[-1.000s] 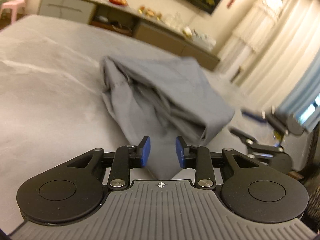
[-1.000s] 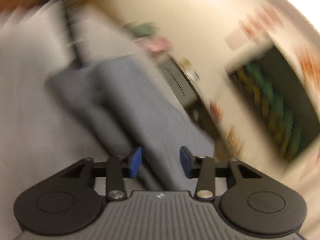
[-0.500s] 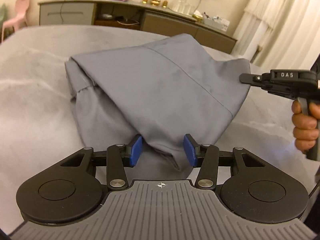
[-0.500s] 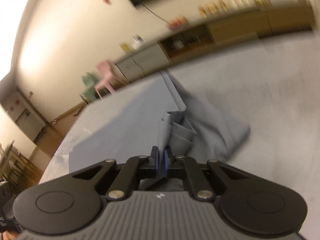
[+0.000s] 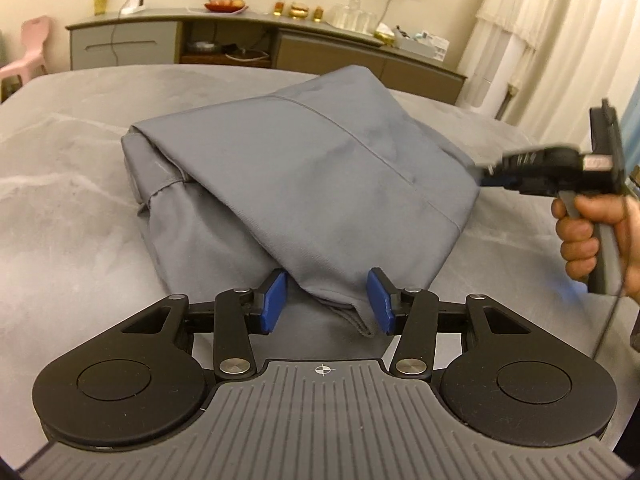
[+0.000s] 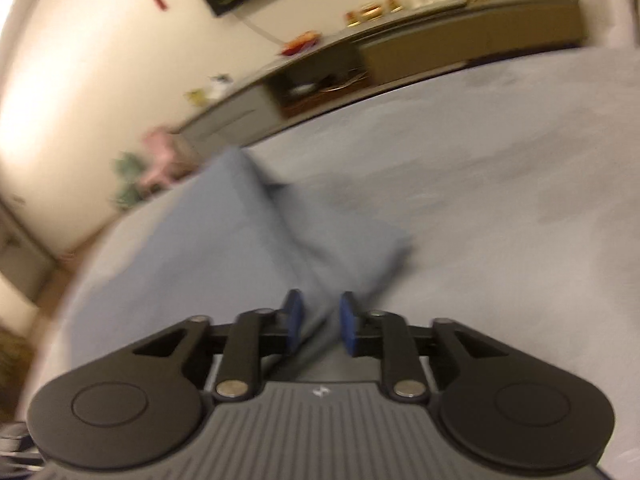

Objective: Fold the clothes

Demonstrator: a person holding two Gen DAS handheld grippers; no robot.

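A grey garment (image 5: 304,184) lies folded in a thick bundle on the grey bed cover (image 5: 68,216). Its near corner rests between the blue pads of my left gripper (image 5: 326,302), which stands open without pressing the cloth. In the left wrist view my right gripper (image 5: 490,170) is blurred at the garment's right edge, held by a hand (image 5: 588,236). In the right wrist view the garment (image 6: 224,236) is blurred; my right gripper (image 6: 319,326) has its pads apart, with a strip of cloth running between them.
A long low sideboard (image 5: 248,40) with a fruit plate, glasses and boxes runs along the far wall. A pink chair (image 5: 28,60) stands at far left. Pale curtains (image 5: 532,28) hang at right. The bed cover spreads around the bundle.
The garment has been folded over and laid flat on the bed. My right gripper, shut on a fold half a second ago, now has its pads apart. My left jaws have widened.
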